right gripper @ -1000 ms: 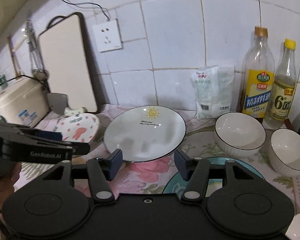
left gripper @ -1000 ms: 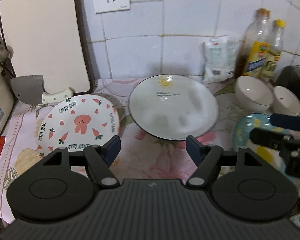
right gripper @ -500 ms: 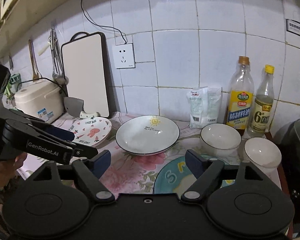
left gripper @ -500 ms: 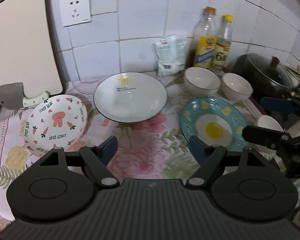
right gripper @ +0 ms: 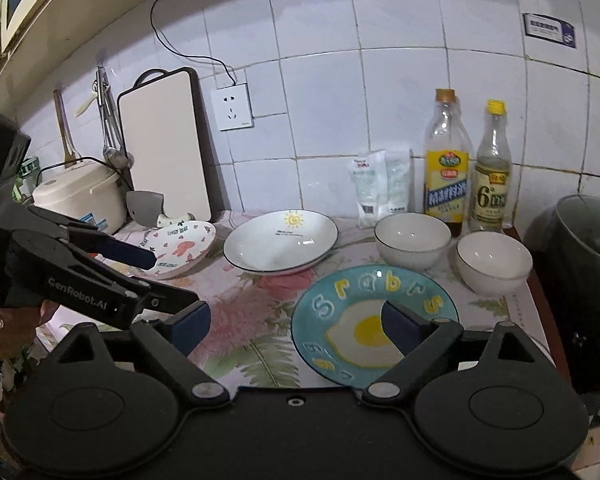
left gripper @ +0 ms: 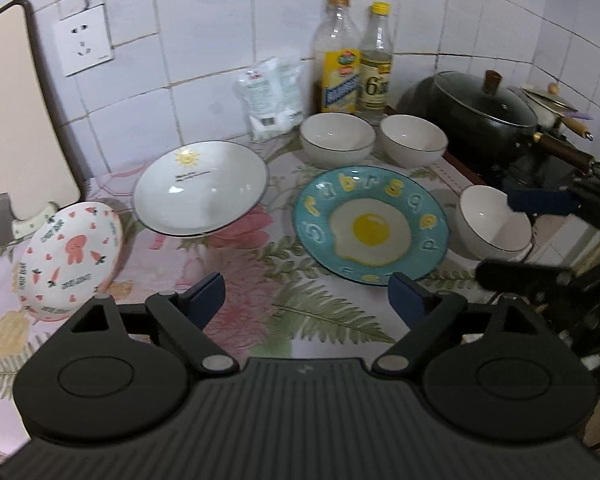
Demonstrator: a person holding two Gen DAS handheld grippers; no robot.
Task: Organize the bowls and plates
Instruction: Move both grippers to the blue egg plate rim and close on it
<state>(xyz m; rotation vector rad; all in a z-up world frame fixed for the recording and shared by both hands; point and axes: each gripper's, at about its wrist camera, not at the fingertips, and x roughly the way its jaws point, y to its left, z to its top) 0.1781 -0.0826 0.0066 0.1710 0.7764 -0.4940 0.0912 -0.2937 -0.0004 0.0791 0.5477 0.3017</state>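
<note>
Both tools hang above the near edge of the bench (left gripper: 236,320), level and aimed at the far tiled wall. The left tool (left gripper: 304,296) has its fingers spread wide with nothing between them, over the flowered cloth just near of the dishes. The right tool (right gripper: 296,322) is also spread wide and empty, with its right finger over the blue egg plate (left gripper: 370,226).

Three plates lie on the bench: the blue egg plate at right, a white sun plate (left gripper: 200,188) in the middle, and a pink rabbit plate (left gripper: 70,254) at left, which sits tilted. Three white bowls stand there too: two (left gripper: 337,136) (left gripper: 413,140) side by side at the far right and one (left gripper: 494,222) nearer, just right of the egg plate.

Behind them stand a cutting board (right gripper: 166,144), a rice cooker (right gripper: 80,196), a black pot (left gripper: 480,108), two bottles (right gripper: 448,160) (right gripper: 492,168) and a white bag (left gripper: 272,98).
</note>
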